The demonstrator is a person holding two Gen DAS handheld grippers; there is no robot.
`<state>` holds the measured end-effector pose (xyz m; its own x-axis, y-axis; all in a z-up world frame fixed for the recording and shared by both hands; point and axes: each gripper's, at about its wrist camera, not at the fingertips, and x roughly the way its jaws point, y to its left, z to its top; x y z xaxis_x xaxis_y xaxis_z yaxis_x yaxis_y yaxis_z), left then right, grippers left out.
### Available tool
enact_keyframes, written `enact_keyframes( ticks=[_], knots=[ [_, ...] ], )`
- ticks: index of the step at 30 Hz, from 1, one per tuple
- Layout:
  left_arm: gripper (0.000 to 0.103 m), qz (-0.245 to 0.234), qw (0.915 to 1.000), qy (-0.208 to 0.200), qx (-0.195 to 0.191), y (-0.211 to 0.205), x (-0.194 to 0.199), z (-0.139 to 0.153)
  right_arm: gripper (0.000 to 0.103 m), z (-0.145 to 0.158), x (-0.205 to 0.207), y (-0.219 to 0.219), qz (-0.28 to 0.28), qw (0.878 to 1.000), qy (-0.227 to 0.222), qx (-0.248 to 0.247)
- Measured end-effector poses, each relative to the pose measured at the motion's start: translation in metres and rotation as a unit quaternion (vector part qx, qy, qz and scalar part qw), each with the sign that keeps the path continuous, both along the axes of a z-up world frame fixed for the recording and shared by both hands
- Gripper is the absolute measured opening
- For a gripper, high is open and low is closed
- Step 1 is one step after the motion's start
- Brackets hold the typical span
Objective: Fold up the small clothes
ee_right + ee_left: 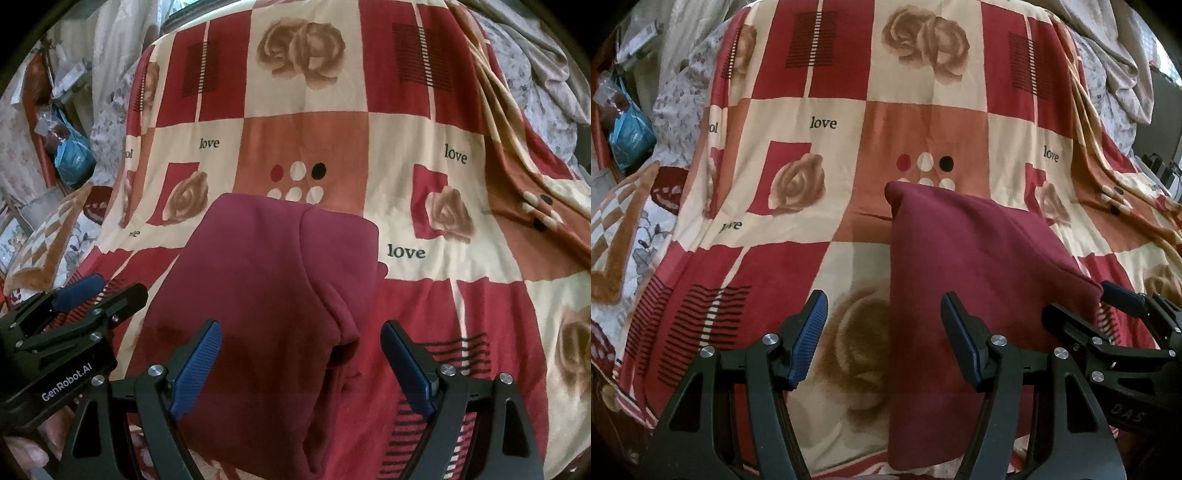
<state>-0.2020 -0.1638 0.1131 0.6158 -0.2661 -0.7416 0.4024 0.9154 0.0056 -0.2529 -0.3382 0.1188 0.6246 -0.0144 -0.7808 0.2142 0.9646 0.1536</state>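
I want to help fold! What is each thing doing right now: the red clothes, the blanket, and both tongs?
Red garment: partly folded, lying on the blanket, held by neither tongs.
Blanket: spread out, rumpled at the right edge.
Left tongs: open, empty, over the garment's left edge.
Right tongs: open, empty, above the garment.

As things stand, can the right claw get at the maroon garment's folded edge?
Probably yes. The right claw is open above the maroon garment, the folded edge lies between its fingers, and nothing covers it.
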Motion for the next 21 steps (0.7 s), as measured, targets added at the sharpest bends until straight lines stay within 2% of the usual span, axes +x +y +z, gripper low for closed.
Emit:
enact_keyframes(
  ticks=[21],
  knots=[
    [0.063, 0.001, 1.0000, 0.003, -0.001, 0.0000, 0.0004, -0.0031, 0.086, -0.0053, 0.0032, 0.0004, 0.003, 1.000, 0.009, 0.002]
  ],
)
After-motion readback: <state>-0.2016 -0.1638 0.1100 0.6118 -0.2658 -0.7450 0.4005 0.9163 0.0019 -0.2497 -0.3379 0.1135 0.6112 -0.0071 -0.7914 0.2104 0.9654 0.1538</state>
